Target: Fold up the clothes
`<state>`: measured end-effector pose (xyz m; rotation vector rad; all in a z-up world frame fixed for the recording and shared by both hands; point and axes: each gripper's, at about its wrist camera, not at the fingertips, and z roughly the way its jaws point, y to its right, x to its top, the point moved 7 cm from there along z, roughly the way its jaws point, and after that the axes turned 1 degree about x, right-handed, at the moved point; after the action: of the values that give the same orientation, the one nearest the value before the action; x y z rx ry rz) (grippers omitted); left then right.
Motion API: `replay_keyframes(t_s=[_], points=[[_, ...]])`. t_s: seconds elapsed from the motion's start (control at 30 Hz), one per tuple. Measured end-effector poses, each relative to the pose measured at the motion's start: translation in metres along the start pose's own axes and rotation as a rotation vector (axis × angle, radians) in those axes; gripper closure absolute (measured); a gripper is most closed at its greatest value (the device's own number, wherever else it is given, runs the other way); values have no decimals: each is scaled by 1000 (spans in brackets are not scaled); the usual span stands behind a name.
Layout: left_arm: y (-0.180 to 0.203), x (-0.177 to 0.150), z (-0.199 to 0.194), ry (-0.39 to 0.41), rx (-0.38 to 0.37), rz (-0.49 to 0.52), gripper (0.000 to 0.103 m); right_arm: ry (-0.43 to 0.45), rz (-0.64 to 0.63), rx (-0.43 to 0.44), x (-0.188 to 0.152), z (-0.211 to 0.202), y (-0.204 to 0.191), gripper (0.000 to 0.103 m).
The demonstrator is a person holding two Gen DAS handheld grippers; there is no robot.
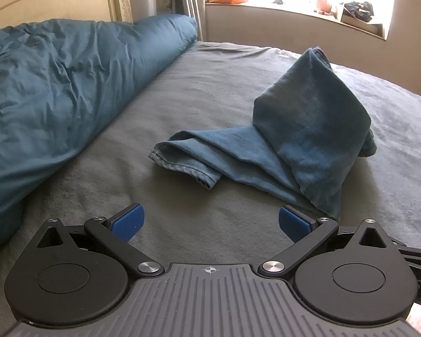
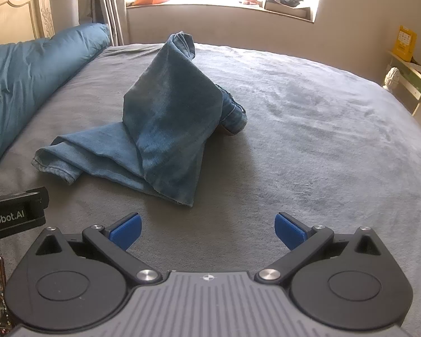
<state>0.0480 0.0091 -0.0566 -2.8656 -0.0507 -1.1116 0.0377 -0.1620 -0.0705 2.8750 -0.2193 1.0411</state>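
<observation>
Both claws [image 1: 209,223] [image 2: 207,230] spread wide, jeans [image 2: 154,129] just ahead.

A grey-sheeted bed [image 2: 308,118] carried crumpled blue jeans [image 2: 160,129] at its middle and a rolled teal duvet [image 1: 56,90] along its left side.

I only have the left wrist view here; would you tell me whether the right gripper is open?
Observer: Yes, the right gripper is open and holds nothing, above the grey bedsheet.
Operator: Thanks. Is anything lying to the right of the jeans?
Observer: No, the sheet right of the jeans is bare up to the bed's edge.
Operator: And beyond that edge?
Observer: A yellow box stands on a shelf by the wall.
</observation>
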Motion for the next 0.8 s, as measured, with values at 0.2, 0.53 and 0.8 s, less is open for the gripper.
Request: replay_keyframes(t_s=[0.2,0.53,0.8], points=[[0,-1,0,-4,-2,0,0,0,0,-6,1,1,0,0],[-1,-1,0,-6,3,-8,0,-2,-1,-7,1,2,2,0],[-2,2,1,-10,3,-11,0,-6,-1,1,2,3,2,0]])
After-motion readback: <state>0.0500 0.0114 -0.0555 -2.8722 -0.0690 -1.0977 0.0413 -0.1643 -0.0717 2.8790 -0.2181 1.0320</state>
